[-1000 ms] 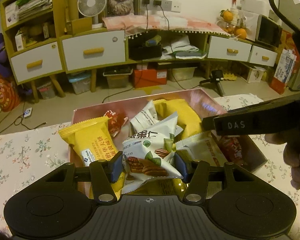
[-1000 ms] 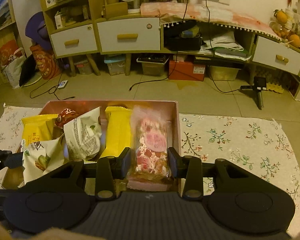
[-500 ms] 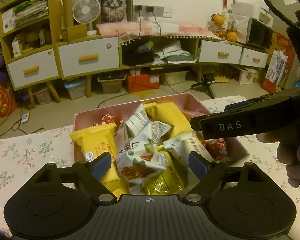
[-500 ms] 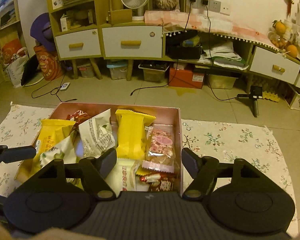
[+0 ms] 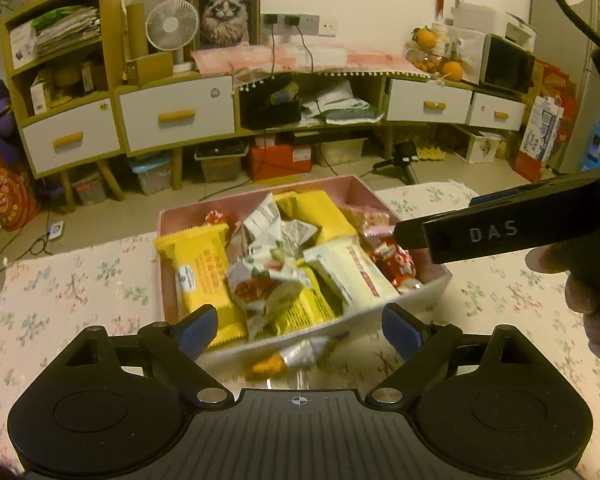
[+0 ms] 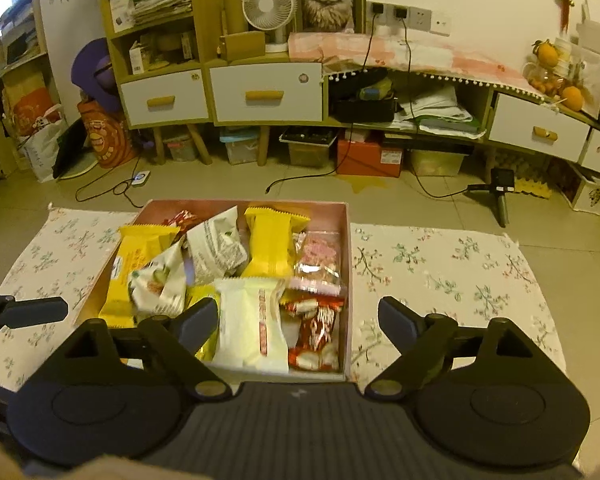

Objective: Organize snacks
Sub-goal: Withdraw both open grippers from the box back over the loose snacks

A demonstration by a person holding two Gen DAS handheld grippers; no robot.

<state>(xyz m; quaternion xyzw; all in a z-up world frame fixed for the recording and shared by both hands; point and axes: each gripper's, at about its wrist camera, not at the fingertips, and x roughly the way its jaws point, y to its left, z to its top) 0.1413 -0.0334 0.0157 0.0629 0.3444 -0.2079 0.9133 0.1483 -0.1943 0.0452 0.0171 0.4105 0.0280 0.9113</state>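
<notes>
Both claws spread wide, jaws just opened, nothing between pads: left gripper [image 5: 296,326], right gripper [image 6: 298,320]. Snack packets [image 6: 256,320] piled in pink box [image 6: 347,280] on floral cloth [image 6: 440,272], near claws.

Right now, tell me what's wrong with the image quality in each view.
Left wrist view: warm, dim indoor light, fisheye bends the cabinets, and the small wrapped snack by the pink box is motion-blurred. Right wrist view: same yellow cast and curved edges, snacks fairly sharp.

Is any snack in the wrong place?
Yes. One small orange and white snack packet lies on the flowered cloth just outside the pink box, while the other snacks are piled inside it.
</notes>
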